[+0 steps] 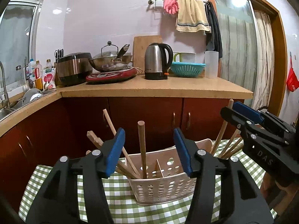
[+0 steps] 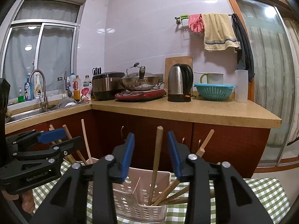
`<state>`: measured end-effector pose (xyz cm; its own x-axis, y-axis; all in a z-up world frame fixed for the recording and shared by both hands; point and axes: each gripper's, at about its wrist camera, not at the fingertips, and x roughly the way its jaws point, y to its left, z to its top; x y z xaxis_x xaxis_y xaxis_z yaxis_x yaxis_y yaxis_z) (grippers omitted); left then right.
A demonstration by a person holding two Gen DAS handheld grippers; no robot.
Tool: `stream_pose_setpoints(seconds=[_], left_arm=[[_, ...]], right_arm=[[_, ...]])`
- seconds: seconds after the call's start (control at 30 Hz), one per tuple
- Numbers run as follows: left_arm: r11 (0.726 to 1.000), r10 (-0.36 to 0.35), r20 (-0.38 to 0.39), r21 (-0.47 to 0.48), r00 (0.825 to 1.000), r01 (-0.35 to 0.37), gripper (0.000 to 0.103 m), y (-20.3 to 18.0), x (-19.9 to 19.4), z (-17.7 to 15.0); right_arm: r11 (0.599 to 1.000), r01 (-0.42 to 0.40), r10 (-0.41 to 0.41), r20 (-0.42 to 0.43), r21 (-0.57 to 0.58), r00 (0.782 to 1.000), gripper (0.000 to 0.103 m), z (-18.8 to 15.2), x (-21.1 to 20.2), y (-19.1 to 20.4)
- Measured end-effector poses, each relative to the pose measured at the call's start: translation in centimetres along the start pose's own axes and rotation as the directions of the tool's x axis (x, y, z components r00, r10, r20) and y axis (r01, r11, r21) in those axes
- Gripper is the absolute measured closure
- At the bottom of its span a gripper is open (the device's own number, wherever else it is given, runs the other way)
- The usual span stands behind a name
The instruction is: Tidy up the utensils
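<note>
While both grippers gape empty, left gripper [image 1: 148,151] and right gripper [image 2: 151,155] each frame an upright chopstick [image 1: 142,149] in the basket [image 1: 160,188].

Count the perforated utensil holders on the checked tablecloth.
2. One white holder stands before the left gripper, jaws open, with chopsticks in its left compartment; the second holder is behind it to the right, mostly hidden.

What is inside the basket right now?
The basket holds wooden sticks standing and leaning in one compartment beside a thin divider; more lean in another at the far side. The basket floor is hidden by its walls.
</note>
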<state>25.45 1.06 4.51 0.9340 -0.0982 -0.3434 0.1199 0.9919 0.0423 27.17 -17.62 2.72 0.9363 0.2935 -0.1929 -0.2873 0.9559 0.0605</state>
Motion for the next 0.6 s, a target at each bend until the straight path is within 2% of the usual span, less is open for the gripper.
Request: stream_pose_setpoints(seconds=[0.07,0.2,0.6], left_arm=[[1.0,-0.002,0.006,0.002,1.0,0.002,0.042,-0.2,-0.1,0.2],[1.0,0.007,0.029,-0.001,1.0,-0.006,0.022,-0.4,-0.8,0.6],[0.996,0.079,0.115,0.04,0.99,-0.085,0.013,-1.6,-4.1,1.7]], right_arm=[[1.0,0.0,0.0,0.004,0.004,1.0,0.054,0.1,-0.2,-0.1],[1.0,0.007,-0.007,0.026,-0.004,1.0,0.04,0.4,-1.1,0.0],[0.999,0.042,-0.043,0.044,0.019,0.998,0.026,1.6,-3.9,-0.5]])
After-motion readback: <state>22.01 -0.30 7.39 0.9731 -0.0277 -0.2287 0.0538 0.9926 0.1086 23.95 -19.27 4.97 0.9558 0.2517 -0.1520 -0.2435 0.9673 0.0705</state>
